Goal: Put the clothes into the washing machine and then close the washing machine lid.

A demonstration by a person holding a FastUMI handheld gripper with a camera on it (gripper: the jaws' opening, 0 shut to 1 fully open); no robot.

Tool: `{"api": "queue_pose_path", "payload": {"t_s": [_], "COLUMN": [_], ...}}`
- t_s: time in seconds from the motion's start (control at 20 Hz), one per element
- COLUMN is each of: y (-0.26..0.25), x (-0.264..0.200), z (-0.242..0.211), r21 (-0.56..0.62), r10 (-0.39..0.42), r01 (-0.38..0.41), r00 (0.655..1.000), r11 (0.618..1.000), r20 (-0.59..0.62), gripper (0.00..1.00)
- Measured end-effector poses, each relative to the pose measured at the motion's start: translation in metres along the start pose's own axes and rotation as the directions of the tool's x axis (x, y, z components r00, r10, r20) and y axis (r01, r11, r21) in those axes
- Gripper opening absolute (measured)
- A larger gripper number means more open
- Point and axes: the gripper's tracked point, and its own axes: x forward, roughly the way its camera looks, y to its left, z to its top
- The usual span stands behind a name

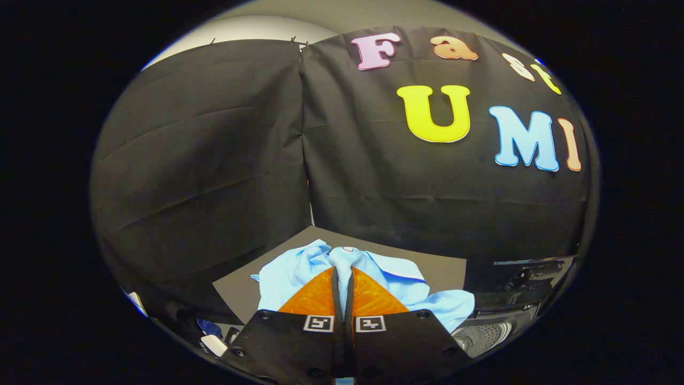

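Clothes (299, 270), a light blue bundle, sit pinched in the gripper (342, 274): both fingers (315, 297) are squeezed nearly together with a strip of blue fabric caught in the thin gap between them. Fabric spills out on both sides of the fingers and just ahead of them, a collar with a dark stripe off to one side. Bundle hangs over a dark grey mat (235, 291) beneath and beyond it. Washing machine (502, 315) is down beside the fingers, dark body, drum opening with a perforated metal inside visible, lid up. Black cloth wall (214, 160) stands behind everything.
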Motion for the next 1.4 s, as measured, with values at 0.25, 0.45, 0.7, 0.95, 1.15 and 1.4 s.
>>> {"api": "queue_pose_path", "payload": {"t_s": [0.25,0.45,0.7,0.95,1.15,1.4], "y": [-0.021,-0.044,-0.07,-0.094,-0.116,-0.141], "x": [-0.021,-0.038,-0.055,-0.073,-0.086,-0.099], "z": [0.01,0.015,0.018,0.018,0.016,0.014], "r21": [0.014,0.025,0.034,0.045,0.041,0.056], "r10": [-0.025,-0.044,-0.082,-0.118,-0.163,-0.206], "r01": [0.024,0.043,0.08,0.114,0.16,0.201], "r00": [0.999,0.998,0.994,0.988,0.981,0.973], "r11": [1.0,0.999,0.996,0.992,0.986,0.978], "r20": [0.037,0.051,0.078,0.096,0.103,0.107], "gripper": [0.01,0.01,0.01,0.01,0.01,0.01]}}
